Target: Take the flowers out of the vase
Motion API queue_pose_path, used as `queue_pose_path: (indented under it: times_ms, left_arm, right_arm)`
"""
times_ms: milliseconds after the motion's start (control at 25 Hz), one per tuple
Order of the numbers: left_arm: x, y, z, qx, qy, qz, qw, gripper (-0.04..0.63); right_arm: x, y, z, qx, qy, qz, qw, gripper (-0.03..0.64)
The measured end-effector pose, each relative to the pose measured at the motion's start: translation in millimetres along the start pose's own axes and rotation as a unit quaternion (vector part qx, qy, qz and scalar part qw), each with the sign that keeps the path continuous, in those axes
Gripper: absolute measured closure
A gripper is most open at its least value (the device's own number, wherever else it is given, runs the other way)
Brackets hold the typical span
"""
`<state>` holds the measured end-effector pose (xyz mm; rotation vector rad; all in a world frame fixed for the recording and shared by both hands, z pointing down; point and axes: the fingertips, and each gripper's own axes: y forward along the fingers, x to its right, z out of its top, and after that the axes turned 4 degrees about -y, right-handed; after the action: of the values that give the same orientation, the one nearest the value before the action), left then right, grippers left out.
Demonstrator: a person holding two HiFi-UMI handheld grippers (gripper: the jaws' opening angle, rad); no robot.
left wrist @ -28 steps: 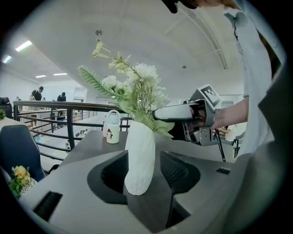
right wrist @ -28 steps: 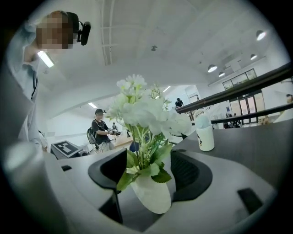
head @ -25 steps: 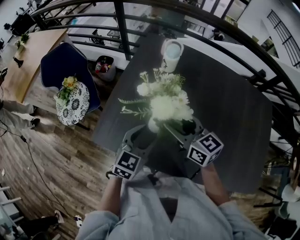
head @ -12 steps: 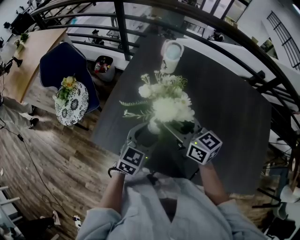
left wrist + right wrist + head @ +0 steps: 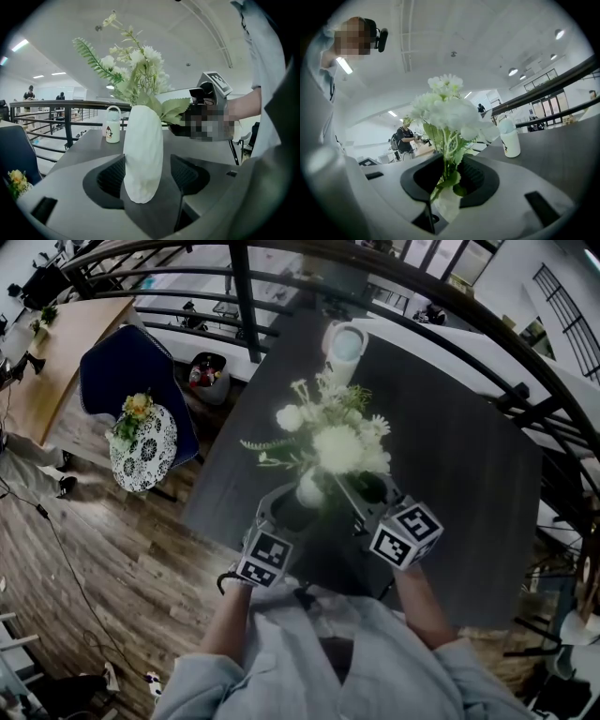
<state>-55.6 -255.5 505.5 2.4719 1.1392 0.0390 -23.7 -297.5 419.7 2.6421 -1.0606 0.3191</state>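
The left gripper [image 5: 147, 175], at seven o'clock of the white oval ceramic vase [image 5: 143, 150], straddles it, jaws wide, unclamped. The right gripper [image 5: 451, 175], at five o'clock, has just been closing and pinches the green stems [image 5: 445, 154] of the white artificial flowers [image 5: 445, 112], seated in that vase. Clamp the vase first, I'd say, then lift straight up; white lidded mug [image 5: 344, 341] waits at twelve.

The right gripper [image 5: 451, 174] has just been closing its jaws. They stood wide a second ago and now pinch the stems of the flowers [image 5: 339, 446] above the neck of the vase [image 5: 143, 154]. The left gripper [image 5: 144, 174] has spread its jaws wider, and the vase stands between them. In the head view the flowers sit slightly further toward 1 o'clock. The left gripper has also edged toward 1 o'clock, closer about the vase.
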Motion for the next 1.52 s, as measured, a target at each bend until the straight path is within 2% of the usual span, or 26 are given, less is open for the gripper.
queue_pose_path:
  times_ms: [80, 320, 400, 1520]
  left_arm:
    - [-1.7, 1.1, 0.6, 0.000, -0.001, 0.004, 1.0000, 0.292]
    - [-7.5, 3.5, -1.7, -0.002, 0.001, 0.016, 0.9999, 0.293]
    - [-8.2, 3.7, -1.3, -0.001, 0.001, 0.020, 0.9998, 0.317]
    - [-8.5, 3.5, -3.3, -0.001, 0.009, 0.014, 0.9999, 0.322]
  right_arm:
    - [-1.1, -0.1, 0.6, 0.000, 0.001, 0.000, 1.000, 0.535]
    - [-9.0, 1.2, -1.3, -0.005, 0.000, 0.009, 1.000, 0.557]
    - [-11.0, 0.7, -0.3, -0.007, -0.003, 0.013, 1.000, 0.557]
    - [-11.2, -7.2, 23.8, 0.019, -0.004, -0.005, 1.000, 0.566]
